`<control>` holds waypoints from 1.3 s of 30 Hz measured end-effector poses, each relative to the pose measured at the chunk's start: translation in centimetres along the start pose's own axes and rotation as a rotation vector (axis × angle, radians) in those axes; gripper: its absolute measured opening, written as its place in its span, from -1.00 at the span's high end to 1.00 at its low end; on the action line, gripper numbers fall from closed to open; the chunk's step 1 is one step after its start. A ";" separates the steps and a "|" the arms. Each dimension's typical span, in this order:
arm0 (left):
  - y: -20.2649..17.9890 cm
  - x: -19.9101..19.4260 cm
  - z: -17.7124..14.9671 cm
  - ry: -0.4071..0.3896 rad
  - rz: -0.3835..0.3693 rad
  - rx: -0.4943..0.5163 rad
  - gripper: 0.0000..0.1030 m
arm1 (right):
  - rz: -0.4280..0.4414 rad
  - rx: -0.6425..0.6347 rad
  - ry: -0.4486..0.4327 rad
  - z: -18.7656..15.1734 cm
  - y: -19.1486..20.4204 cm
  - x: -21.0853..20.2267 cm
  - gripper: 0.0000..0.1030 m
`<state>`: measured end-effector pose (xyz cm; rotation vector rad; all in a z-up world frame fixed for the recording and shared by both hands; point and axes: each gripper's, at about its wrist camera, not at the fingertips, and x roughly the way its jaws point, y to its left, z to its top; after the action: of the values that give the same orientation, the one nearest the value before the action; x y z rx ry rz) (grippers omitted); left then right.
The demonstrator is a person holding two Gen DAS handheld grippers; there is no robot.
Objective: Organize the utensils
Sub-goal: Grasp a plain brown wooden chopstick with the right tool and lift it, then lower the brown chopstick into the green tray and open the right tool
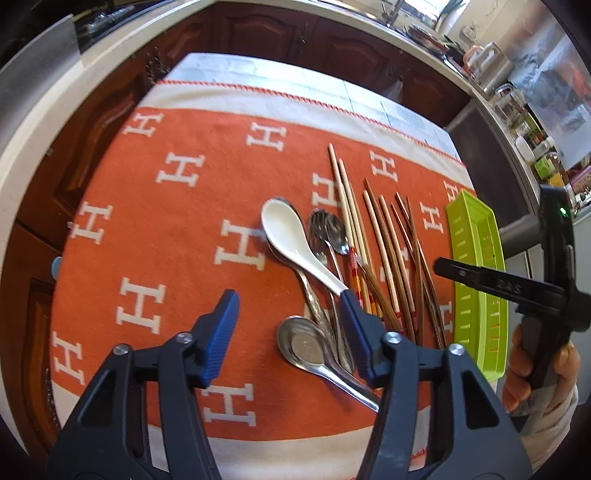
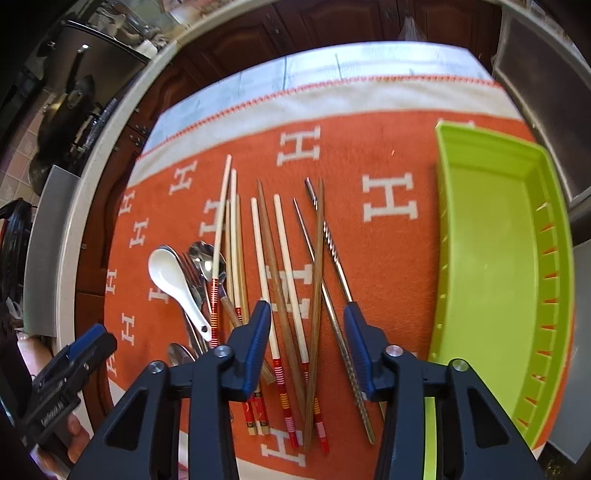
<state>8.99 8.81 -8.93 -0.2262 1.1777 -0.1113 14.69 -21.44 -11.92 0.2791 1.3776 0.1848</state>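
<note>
Spoons and chopsticks lie jumbled on an orange cloth [image 1: 166,229] printed with white H letters. A white ceramic spoon [image 1: 284,229] rests over a fork and steel spoons [image 1: 306,343]. My left gripper [image 1: 288,299] hovers open above them, its right fingertip by the white spoon's handle end. Wooden and red-banded chopsticks [image 2: 288,258] and a metal pair [image 2: 332,258] lie fanned out. My right gripper [image 2: 307,308] stands open over them, with several sticks showing between its fingers below. An empty lime-green tray [image 2: 491,258] sits to the right.
The cloth covers a pale table top [image 1: 258,70] with dark wood cabinets [image 1: 280,33] beyond. A counter with jars and bottles [image 1: 517,110] runs at the right. Pots [image 2: 70,103] sit on a stove at the left. A hand [image 1: 535,373] holds the right gripper.
</note>
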 end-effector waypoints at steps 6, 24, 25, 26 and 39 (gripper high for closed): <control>-1.2 1.3 -0.8 0.050 -0.005 0.009 0.03 | -0.019 -0.001 0.048 0.3 0.5 3.4 0.37; -3.9 0.8 -1.2 0.059 -0.030 0.075 0.03 | 0.023 0.044 0.051 -0.9 0.4 4.9 0.86; -4.1 0.7 -1.2 0.057 -0.035 0.080 0.03 | 0.035 0.049 0.044 -1.2 0.1 4.2 0.86; -4.7 0.4 -1.1 0.055 -0.041 0.092 0.03 | 0.047 0.050 0.035 -1.4 0.0 3.6 0.86; -13.0 2.2 0.9 0.091 -0.165 0.151 0.22 | -0.064 0.053 -0.165 -4.8 -6.9 -8.0 0.86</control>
<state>11.03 -4.13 -7.57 -0.1866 1.2343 -0.3577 8.23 -29.92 -7.28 0.2881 1.2275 0.0706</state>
